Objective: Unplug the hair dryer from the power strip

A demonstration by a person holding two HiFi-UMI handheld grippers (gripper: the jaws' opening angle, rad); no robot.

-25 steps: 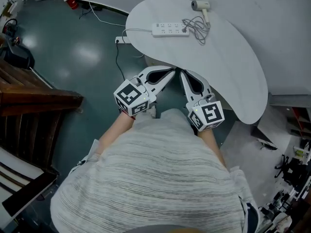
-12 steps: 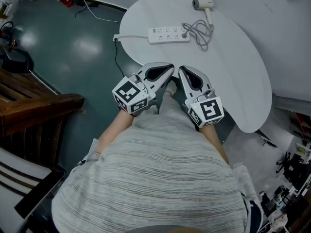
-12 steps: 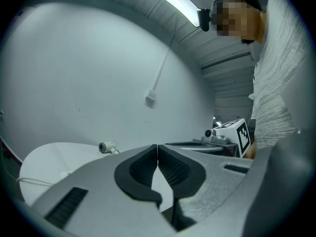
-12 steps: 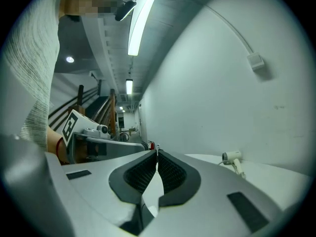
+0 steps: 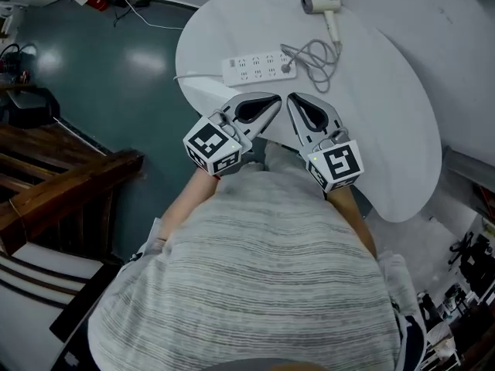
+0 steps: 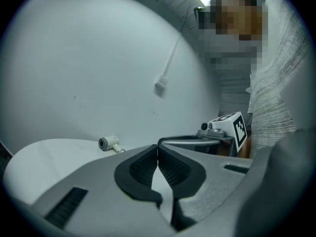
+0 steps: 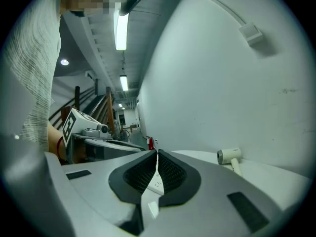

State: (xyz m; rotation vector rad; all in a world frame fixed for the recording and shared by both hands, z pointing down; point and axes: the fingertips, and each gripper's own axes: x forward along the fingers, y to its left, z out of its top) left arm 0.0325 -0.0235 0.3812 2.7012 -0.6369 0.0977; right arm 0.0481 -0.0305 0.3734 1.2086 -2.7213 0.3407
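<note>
Hovering short of the power strip [image 5: 259, 67], not yet gripping.
Holding left gripper [image 5: 271, 102] and right gripper [image 5: 294, 101] side by side just short of the power strip, jaws pressed together on nothing, likely until aimed; hair dryer [image 5: 323, 6] lying beyond the power strip, plug [image 5: 288, 66] sitting in its nearest end.

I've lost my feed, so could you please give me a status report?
Left tool and right tool shut, empty, short of strip. Dryer plugged in, cord coiled beside strip. Nothing in the way.

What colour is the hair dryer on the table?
The hair dryer is white, clearest in the head view.
</note>
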